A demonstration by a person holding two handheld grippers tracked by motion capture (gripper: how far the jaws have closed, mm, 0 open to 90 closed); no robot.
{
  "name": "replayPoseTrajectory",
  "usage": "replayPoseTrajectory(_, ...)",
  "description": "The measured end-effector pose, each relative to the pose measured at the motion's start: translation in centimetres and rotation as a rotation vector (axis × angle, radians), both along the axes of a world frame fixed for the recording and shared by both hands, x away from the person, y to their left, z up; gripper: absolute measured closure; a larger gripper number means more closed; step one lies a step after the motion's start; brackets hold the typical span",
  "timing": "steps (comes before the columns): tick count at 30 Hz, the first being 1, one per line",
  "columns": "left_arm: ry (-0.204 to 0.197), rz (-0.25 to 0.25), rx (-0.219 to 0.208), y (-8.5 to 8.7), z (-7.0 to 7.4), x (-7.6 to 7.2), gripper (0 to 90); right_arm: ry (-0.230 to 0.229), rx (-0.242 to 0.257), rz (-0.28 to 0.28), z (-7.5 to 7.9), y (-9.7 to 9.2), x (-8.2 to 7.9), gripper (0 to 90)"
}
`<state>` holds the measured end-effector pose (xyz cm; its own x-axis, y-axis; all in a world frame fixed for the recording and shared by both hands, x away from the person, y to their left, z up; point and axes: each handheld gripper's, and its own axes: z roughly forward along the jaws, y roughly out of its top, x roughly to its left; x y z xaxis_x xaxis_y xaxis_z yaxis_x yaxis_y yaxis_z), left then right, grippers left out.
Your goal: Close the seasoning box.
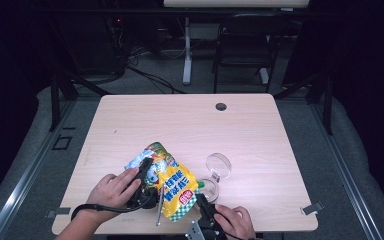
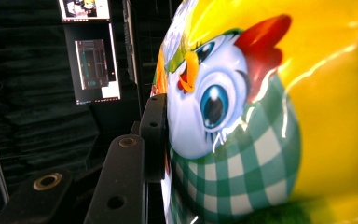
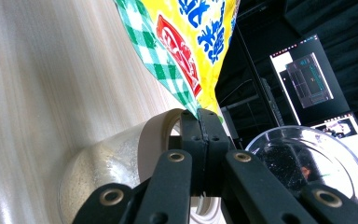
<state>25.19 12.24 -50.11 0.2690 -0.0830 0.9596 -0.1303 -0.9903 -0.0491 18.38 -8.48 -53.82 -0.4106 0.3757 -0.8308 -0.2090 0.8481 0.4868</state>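
Left tongs (image 1: 145,172) clamp the yellow snack bag (image 1: 172,182) around its middle; right tongs (image 1: 201,200) are pinched shut on its lower corner. It is held above the desk (image 1: 250,130), with the jar (image 1: 209,189) at its 3 o'clock.

Far tabletop (image 1: 190,125) free; jar (image 1: 209,189), lid (image 1: 218,165) block right of bag (image 1: 172,182).
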Motion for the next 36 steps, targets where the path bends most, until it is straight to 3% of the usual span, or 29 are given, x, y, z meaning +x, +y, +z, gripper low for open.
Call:
replayPoseTrajectory(5, -0.008, -0.006, 0.007, -0.10, 0.23, 0.04, 66.0, -0.005, 0.011, -0.004, -0.02, -0.06, 0.05, 90.0)
replayPoseTrajectory(7, -0.032, -0.023, 0.010, -0.15, 0.25, 0.11, 66.0, -0.005, 0.013, -0.005, -0.05, -0.08, 0.08, 90.0)
replayPoseTrajectory(10, -0.016, -0.009, 0.033, -0.28, 0.42, 0.01, 66.1, -0.004, 0.013, -0.008, -0.09, -0.09, 0.07, 90.0)
replayPoseTrajectory(23, -0.024, -0.019, 0.079, -0.68, 0.83, 0.12, 66.5, -0.003, 0.018, -0.004, -0.30, -0.11, 0.17, 90.0)
replayPoseTrajectory(28, -0.011, -0.009, 0.080, -0.80, 0.87, 0.18, 66.5, -0.001, 0.024, -0.006, -0.33, -0.16, 0.18, 90.0)
replayPoseTrajectory(30, -0.034, -0.024, 0.073, -0.81, 0.81, 0.24, 66.5, 0.000, 0.026, -0.008, -0.33, -0.19, 0.19, 90.0)
replayPoseTrajectory(32, -0.016, -0.009, 0.074, -0.87, 0.82, 0.17, 66.5, 0.002, 0.024, -0.010, -0.32, -0.22, 0.19, 90.0)
replayPoseTrajectory(36, -0.029, -0.015, 0.090, -0.95, 0.94, 0.13, 66.5, 0.006, 0.028, -0.008, -0.37, -0.23, 0.19, 90.0)
